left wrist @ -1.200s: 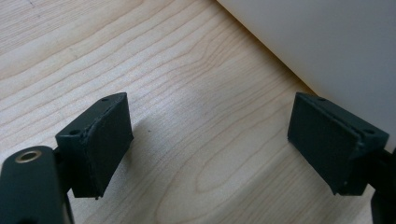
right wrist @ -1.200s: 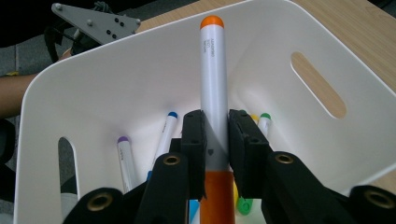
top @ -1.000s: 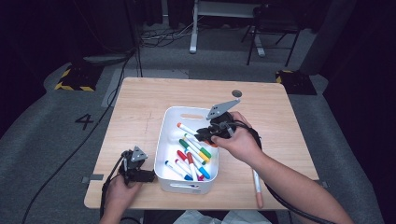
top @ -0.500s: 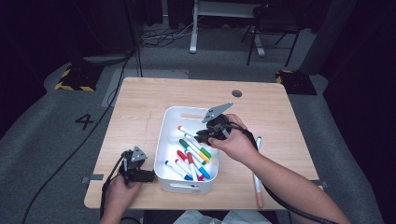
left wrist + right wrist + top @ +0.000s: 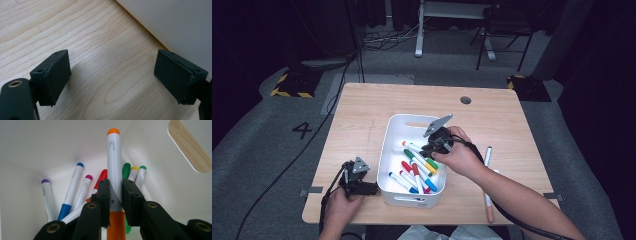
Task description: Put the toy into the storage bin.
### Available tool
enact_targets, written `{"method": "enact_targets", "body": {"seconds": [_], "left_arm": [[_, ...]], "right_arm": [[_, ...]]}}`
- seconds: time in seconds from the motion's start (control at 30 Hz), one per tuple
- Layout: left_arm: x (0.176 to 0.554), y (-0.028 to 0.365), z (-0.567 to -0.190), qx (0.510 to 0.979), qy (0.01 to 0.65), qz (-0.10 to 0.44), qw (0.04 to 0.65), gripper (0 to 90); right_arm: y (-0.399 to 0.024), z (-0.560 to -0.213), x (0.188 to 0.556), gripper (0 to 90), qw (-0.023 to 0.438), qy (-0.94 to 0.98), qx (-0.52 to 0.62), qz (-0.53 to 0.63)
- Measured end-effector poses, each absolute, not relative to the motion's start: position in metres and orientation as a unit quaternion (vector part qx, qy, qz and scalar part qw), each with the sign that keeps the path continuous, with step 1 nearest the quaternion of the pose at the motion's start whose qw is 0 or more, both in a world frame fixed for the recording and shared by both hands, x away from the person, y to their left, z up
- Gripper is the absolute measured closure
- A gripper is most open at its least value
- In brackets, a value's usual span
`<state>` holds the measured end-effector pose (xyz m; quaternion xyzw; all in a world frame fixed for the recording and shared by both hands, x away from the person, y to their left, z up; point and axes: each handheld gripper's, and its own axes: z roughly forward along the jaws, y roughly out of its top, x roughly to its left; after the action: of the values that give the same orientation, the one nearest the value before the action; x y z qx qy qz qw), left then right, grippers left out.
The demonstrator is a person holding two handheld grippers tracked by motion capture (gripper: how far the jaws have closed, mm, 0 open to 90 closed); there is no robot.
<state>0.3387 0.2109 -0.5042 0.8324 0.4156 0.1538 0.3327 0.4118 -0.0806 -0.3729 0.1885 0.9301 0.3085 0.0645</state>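
A white bin [image 5: 412, 126] stands on the wooden table [image 5: 362, 115] and holds several coloured markers [image 5: 417, 175]. My right gripper [image 5: 432, 148] reaches into the bin from the right, shut on a white marker with orange ends [image 5: 412, 146]. In the right gripper view the pads [image 5: 103, 192] clamp that orange marker [image 5: 114, 157] near its lower cap, pointing at the bin's inner wall [image 5: 37, 150] above the loose markers [image 5: 72, 187]. My left gripper [image 5: 373, 189] rests on the table by the bin's front left corner. Its jaws [image 5: 111, 67] stand open over bare wood, with the bin's outer wall [image 5: 175, 22] beside one pad.
Two more markers lie on the table right of the bin, one white with a dark tip [image 5: 487, 154] and one nearer the front edge [image 5: 488, 207]. A round cable hole [image 5: 465, 100] sits at the back. The bin's handle slot [image 5: 187, 145] shows wood behind it.
My right hand has sunk lower into the bin, drifting slightly left, with the orange marker still clamped. The left gripper has stayed where it was.
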Motion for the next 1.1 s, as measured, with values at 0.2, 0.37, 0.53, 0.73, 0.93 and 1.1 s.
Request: {"method": "enact_targets", "body": {"seconds": [0.2,0.37,0.53,0.73,0.93,1.1], "left_arm": [[0.339,0.211,-0.504,0.832,0.416,0.154,0.333,14.2],[0.339,0.211,-0.504,0.832,0.416,0.154,0.333,14.2],[0.339,0.211,-0.504,0.832,0.416,0.154,0.333,14.2],[0.339,0.211,-0.504,0.832,0.416,0.154,0.333,14.2],[0.339,0.211,-0.504,0.832,0.416,0.154,0.333,14.2],[0.339,0.211,-0.504,0.832,0.416,0.154,0.333,14.2]], "right_arm": [[-0.078,-0.373,0.412,54.8,0.043,0.938,0.170,0.300],[-0.082,-0.369,0.407,39.8,0.046,0.925,0.171,0.336],[-0.094,-0.362,0.405,38.8,0.054,0.917,0.180,0.353],[-0.118,-0.353,0.405,38.7,0.068,0.907,0.203,0.362],[-0.137,-0.348,0.406,37.9,0.069,0.894,0.227,0.379],[-0.154,-0.344,0.407,35.9,0.082,0.889,0.243,0.381]]}}
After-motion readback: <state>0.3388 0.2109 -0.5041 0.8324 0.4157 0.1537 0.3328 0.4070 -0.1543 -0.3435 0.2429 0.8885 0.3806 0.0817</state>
